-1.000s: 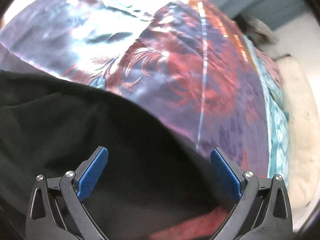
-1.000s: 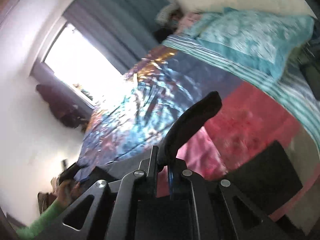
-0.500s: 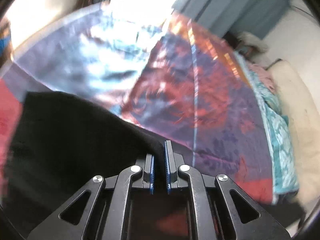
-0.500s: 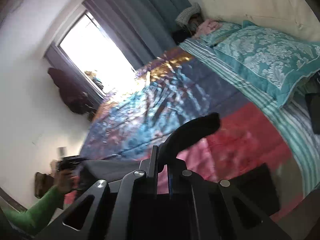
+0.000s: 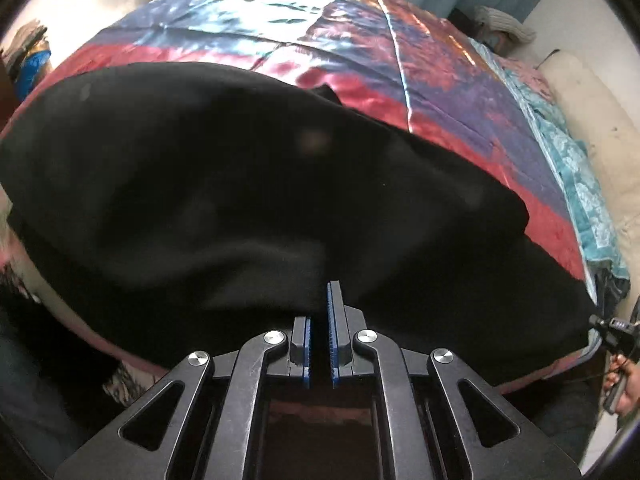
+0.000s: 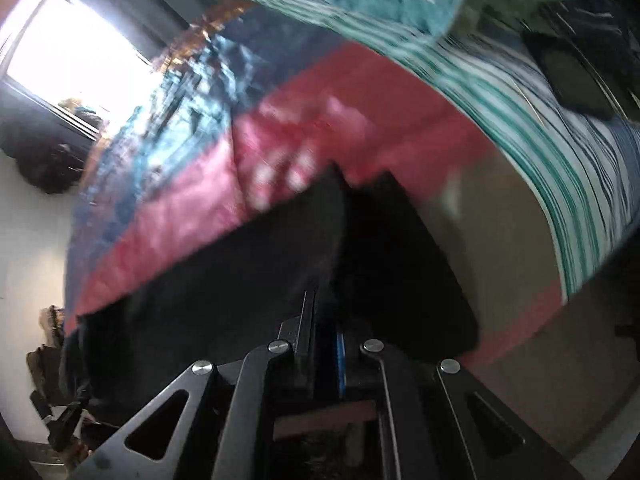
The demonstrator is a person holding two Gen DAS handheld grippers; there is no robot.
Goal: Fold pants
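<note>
Left wrist view: the left gripper [image 5: 320, 320] sits at the bottom centre of the frame, its blue-padded jaws drawn close together and pinching the near edge of the black fabric pants [image 5: 240, 184]. The pants spread in a wide dark sheet across the middle of the frame, from the left edge to the lower right, lying over the shiny patchwork bedspread of red, blue and purple satin [image 5: 400, 64], which fills the upper half. A teal patterned pillow [image 5: 576, 168] lies along the right side of the bed. At the far lower right, a hand holding the right gripper [image 5: 608, 330] meets the pants' corner.

Right wrist view: the picture is blurred. The right gripper [image 6: 324, 320] is at bottom centre, jaws narrow and clamped on a fold of the pants [image 6: 240, 272], which stretch toward the lower left and hang to the right of the jaws. Behind lie the bedspread [image 6: 208, 184], a teal-and-white striped sheet [image 6: 560, 144] at right and a bright window [image 6: 68, 48] at upper left.
</note>
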